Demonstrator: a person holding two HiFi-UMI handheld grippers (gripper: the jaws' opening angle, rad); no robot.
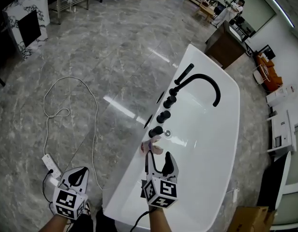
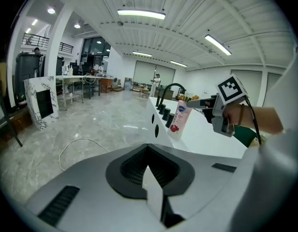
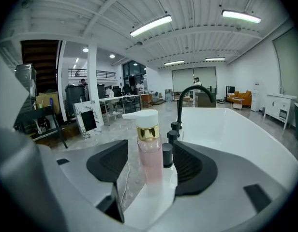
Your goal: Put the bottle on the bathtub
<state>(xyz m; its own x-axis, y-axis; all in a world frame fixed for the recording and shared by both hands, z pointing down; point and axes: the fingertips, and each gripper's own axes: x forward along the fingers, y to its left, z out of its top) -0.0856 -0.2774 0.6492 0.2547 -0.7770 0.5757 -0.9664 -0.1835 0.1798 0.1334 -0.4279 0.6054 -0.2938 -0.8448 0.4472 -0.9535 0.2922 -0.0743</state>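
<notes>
**Pink bottle standing on the tub rim with the right jaws spread around it**

The clear pink plastic bottle with a white pump cap and gold collar [image 3: 149, 151] is standing upright on the flat rim of the glossy white bathtub [image 1: 132, 183]. It is sitting just in front of the row of round black knobs [image 1: 163, 116], with the curved black faucet [image 1: 203, 80] beyond them. That ledge is the widest level surface beside the basin, so the bottle is resting there without leaning.

The right gripper [image 1: 160, 162] is pointing along the rim with its jaws wide apart. The bottle is sitting between the ribbed black pads, but neither pad is pressing on it, and a gap is showing on the left side. The tub alone is carrying the bottle's weight, so the placement itself looks done. Judging from this, the remaining move calls for drawing the gripper straight back so that neither pad is clipping the bottle and tipping it into the basin.

The left gripper [image 1: 77, 175] is hanging low over the grey marble floor, well apart from the tub. Its jaws are closed on nothing, which suggests it is simply waiting out of the way.
</notes>
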